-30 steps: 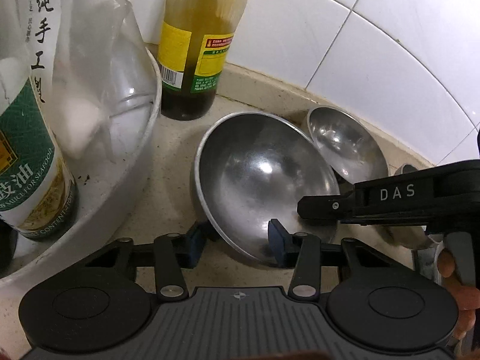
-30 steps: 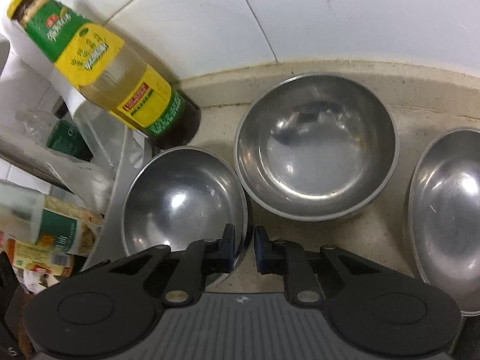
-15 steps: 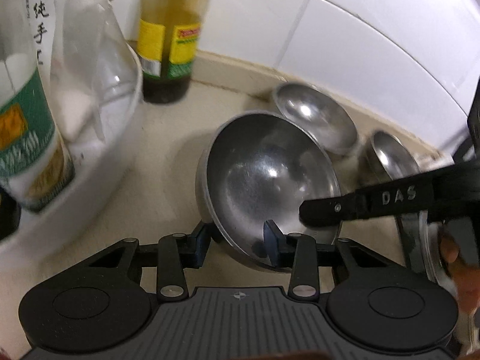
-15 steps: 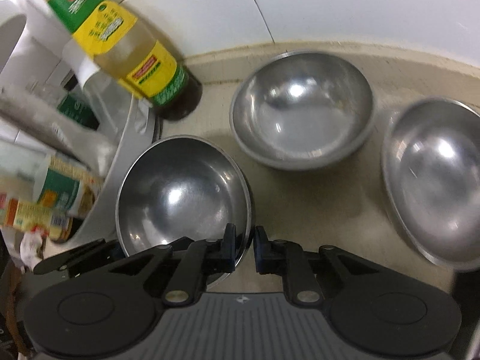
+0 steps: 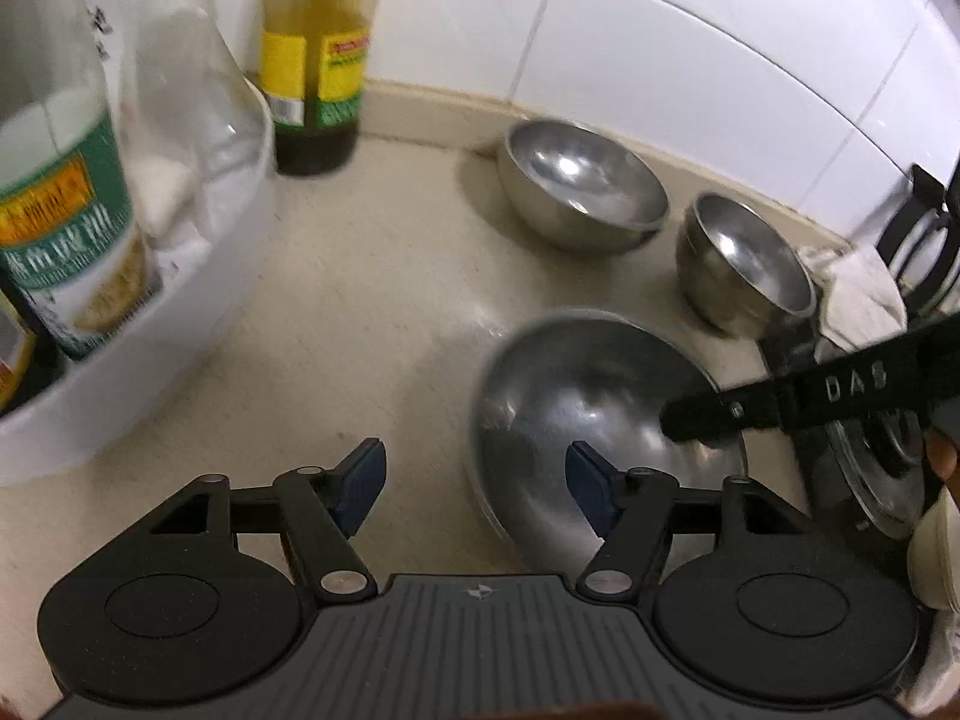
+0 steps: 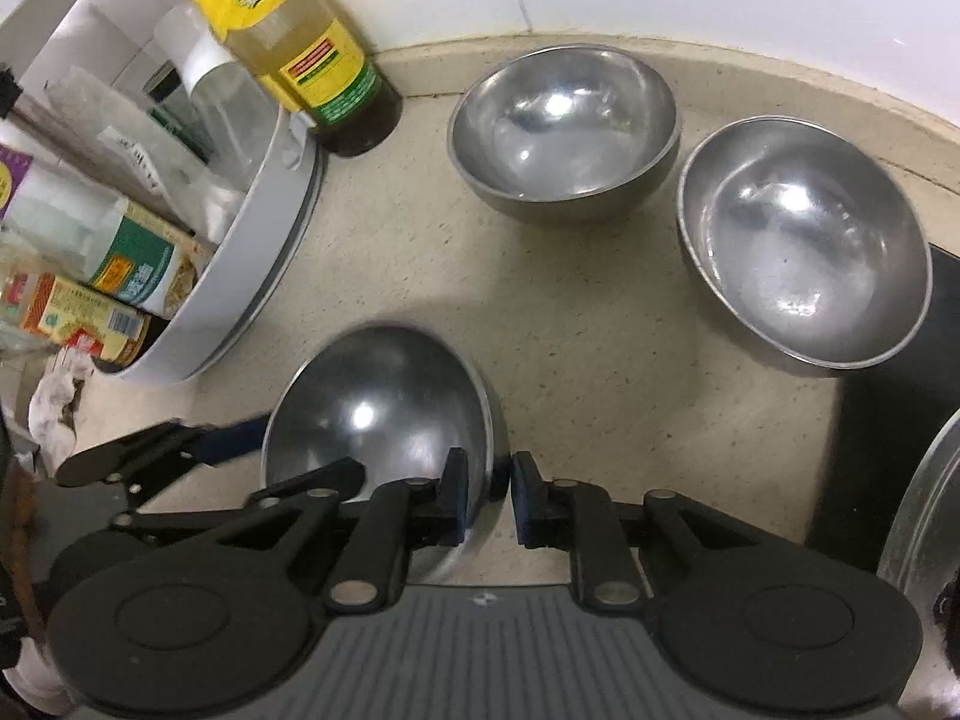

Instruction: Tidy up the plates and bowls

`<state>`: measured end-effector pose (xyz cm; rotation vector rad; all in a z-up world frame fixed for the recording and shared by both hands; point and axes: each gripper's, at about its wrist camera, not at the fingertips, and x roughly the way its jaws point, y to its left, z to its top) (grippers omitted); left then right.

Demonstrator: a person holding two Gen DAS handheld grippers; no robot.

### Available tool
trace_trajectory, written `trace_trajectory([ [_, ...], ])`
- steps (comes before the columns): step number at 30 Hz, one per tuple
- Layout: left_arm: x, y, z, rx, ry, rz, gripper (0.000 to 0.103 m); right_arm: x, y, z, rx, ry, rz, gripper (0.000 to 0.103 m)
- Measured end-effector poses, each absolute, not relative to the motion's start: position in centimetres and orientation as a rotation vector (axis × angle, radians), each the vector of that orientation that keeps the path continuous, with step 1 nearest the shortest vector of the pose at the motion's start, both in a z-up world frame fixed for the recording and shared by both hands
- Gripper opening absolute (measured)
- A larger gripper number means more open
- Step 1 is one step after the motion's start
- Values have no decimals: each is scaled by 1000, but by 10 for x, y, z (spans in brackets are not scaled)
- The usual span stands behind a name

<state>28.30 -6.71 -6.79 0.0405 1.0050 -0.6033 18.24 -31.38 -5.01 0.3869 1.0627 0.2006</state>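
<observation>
Three steel bowls are in view. My right gripper is shut on the rim of the nearest steel bowl, which it holds tilted above the counter; the bowl also shows in the left wrist view. My left gripper is open and empty, its right finger inside the bowl's edge without gripping it. A second bowl sits by the wall. A third bowl sits to its right.
A white tub of jars and bags stands at the left. A yellow-labelled oil bottle stands by the tiled wall. A black stove surface and a metal lid's edge lie at the right.
My left gripper has opened and let go of the near bowl. My right gripper has carried that bowl back from the wall and to the right; both cameras have pulled back.
</observation>
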Motion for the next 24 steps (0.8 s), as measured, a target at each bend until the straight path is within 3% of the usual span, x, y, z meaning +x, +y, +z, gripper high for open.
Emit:
trace_trajectory([
  [7, 289, -76, -77, 44, 1033, -614, 73, 182, -323, -58, 420, 1072, 174, 29],
  [21, 277, -94, -76, 147, 1016, -582, 78, 171, -320, -65, 401, 1021, 187, 29],
  [22, 276, -96, -77, 152, 1012, -585, 77, 172, -319, -66, 398, 1022, 191, 25],
  [24, 271, -100, -78, 158, 1004, -602, 57, 173, -316, -68, 399, 1020, 212, 17],
])
